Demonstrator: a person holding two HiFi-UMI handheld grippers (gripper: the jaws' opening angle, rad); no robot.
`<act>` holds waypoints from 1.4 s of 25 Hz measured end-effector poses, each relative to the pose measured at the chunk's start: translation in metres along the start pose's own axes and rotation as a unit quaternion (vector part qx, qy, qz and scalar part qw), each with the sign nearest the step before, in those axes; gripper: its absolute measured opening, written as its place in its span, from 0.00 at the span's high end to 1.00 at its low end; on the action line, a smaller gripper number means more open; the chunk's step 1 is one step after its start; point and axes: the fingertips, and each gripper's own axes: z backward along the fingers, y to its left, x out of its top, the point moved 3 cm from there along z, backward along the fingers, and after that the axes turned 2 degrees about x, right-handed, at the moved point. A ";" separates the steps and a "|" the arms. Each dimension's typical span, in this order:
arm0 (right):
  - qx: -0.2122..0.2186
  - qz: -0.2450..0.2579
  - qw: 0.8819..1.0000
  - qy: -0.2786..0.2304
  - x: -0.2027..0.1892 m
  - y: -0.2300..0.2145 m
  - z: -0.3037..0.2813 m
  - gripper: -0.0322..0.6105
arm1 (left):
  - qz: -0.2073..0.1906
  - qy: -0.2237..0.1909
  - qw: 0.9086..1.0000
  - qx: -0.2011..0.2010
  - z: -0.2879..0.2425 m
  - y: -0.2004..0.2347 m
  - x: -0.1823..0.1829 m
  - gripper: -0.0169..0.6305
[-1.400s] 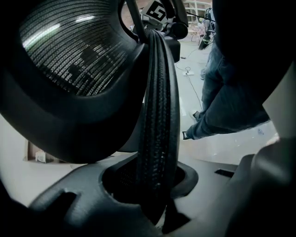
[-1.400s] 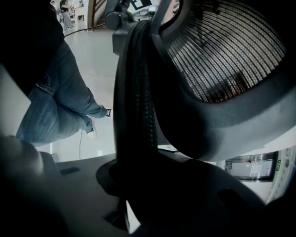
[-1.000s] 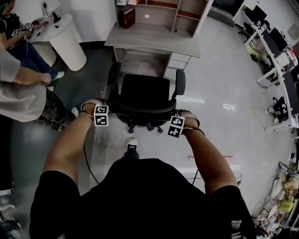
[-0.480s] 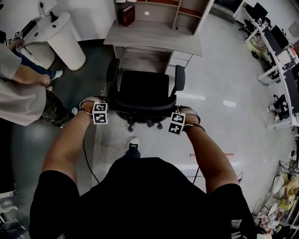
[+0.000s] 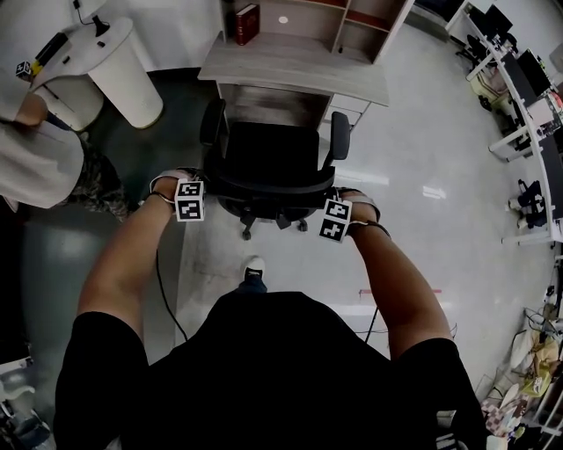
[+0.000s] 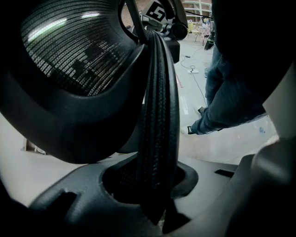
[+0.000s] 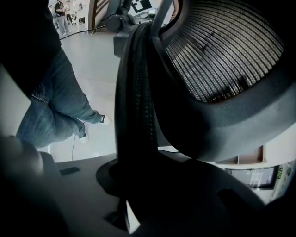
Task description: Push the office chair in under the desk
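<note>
Both the left gripper [image 5: 188, 195] and the right gripper [image 5: 337, 216] clamp the backrest rim [image 6: 157, 115] of the office chair [image 5: 268, 158], the right seemingly as firmly, its seat just before the desk [image 5: 290, 66]: push evenly so the armrests [image 5: 339, 141] clear.

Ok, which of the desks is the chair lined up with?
The wood-grain desk with the shelf unit and red book, directly ahead of the office chair; the monitor desks stand far right.

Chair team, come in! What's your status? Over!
Roger: left gripper and right gripper clamped on the chair back. The chair sits at the desk edge, not yet under. Nothing seen blocking.
</note>
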 end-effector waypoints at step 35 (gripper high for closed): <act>-0.005 -0.008 1.000 0.004 0.004 -0.118 -0.046 0.81 | -0.003 -0.004 1.000 0.002 -0.045 0.119 -0.021 0.83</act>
